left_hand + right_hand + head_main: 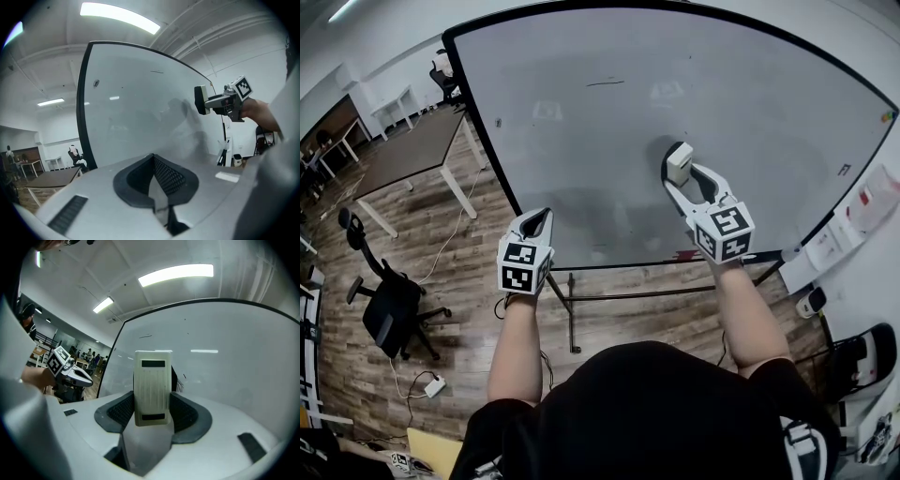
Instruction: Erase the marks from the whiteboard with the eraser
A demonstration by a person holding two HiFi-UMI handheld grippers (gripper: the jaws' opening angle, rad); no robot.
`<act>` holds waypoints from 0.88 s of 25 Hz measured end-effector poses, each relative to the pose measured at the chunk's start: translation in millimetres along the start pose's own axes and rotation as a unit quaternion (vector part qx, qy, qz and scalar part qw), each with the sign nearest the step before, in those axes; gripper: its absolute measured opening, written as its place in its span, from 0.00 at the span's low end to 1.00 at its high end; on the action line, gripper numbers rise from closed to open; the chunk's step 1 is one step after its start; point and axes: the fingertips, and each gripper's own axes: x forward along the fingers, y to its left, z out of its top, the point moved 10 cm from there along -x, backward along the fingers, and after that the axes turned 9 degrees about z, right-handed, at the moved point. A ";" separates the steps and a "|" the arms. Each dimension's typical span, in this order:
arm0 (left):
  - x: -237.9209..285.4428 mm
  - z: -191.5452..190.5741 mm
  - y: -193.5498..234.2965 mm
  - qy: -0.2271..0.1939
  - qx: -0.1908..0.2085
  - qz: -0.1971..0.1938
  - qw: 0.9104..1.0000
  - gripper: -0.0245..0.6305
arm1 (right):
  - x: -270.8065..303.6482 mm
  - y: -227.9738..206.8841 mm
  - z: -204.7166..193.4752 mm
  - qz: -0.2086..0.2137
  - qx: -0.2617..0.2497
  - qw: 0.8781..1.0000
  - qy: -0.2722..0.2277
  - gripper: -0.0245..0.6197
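Head view: your right gripper is clamped on the eraser, which is at the lower middle of the whiteboard. Contact with the surface cannot be confirmed here. The short dark line mark lies higher on the board and to the left of the eraser, well apart from it, with its long axis roughly horizontal. Judge the coming stroke as up and leftward. Your left gripper is near the board's lower left edge, with its jaws pressed together on nothing. Treat the right arm as the working arm, since it alone carries the tool.

Left gripper view: the left gripper shows both pads meeting with nothing between them. The whiteboard fills the view ahead. The line mark is near the top edge, and a small fleck is close to the left frame. The eraser in the right gripper turns its dark face toward the board, lower than the line mark and to its right.

Right gripper view: the right gripper pinches the eraser upright, long axis in line with the jaws. The line mark is just above the eraser's top edge on the whiteboard. The left gripper is off to the left.
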 end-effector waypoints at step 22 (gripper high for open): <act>2.0 56.6 15.8 -0.051 0.003 -0.017 0.999 0.05 | 33.8 7.4 108.9 -0.111 -0.222 0.968 0.044 0.40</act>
